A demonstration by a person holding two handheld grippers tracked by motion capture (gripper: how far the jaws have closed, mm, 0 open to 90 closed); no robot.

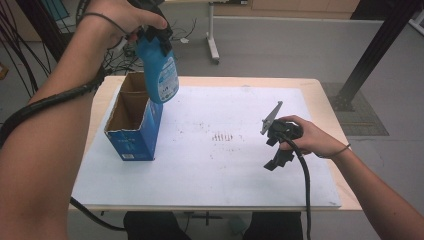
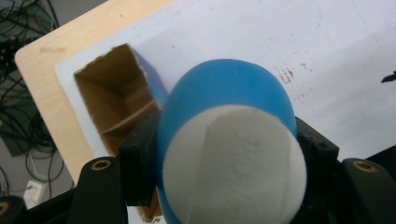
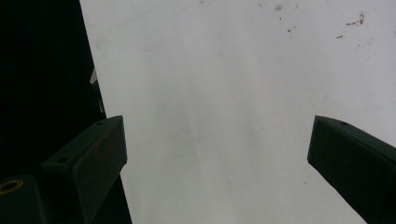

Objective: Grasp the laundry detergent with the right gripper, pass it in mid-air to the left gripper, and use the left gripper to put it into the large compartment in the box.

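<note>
Left gripper (image 1: 152,35) is raised above the far-left part of the bench, jaws clenched on a blue plastic bottle with a white label (image 1: 161,70). The bottle hangs below the jaws, long axis near vertical with a slight tilt, rounded bottom end pointing down toward the open blue cardboard box with a brown inside (image 1: 131,124). In the left gripper view the bottle (image 2: 224,135) sits squarely between the two black jaws, which press its sides; its white end faces the camera and hides the bottle's far end. Past the jaws there, the box (image 2: 116,100) shows its open top and an inner divider; its near side is cut off behind the left jaw.

The box stands just under and slightly to the left of the held bottle, near the bench's left edge; the bottle's lower end looks clear of the box rim, but contact can't be ruled out from the high view. The white sheet covering the wooden bench (image 1: 240,165) is bare to the right of the box, with faint reddish marks mid-sheet.

Right gripper (image 1: 277,162) rests low near the right side of the sheet, well apart from the bottle. Its jaws are released, standing wide with nothing between them, over bare white sheet (image 3: 224,116). Dark area beyond its left jaw is hard to make out.
</note>
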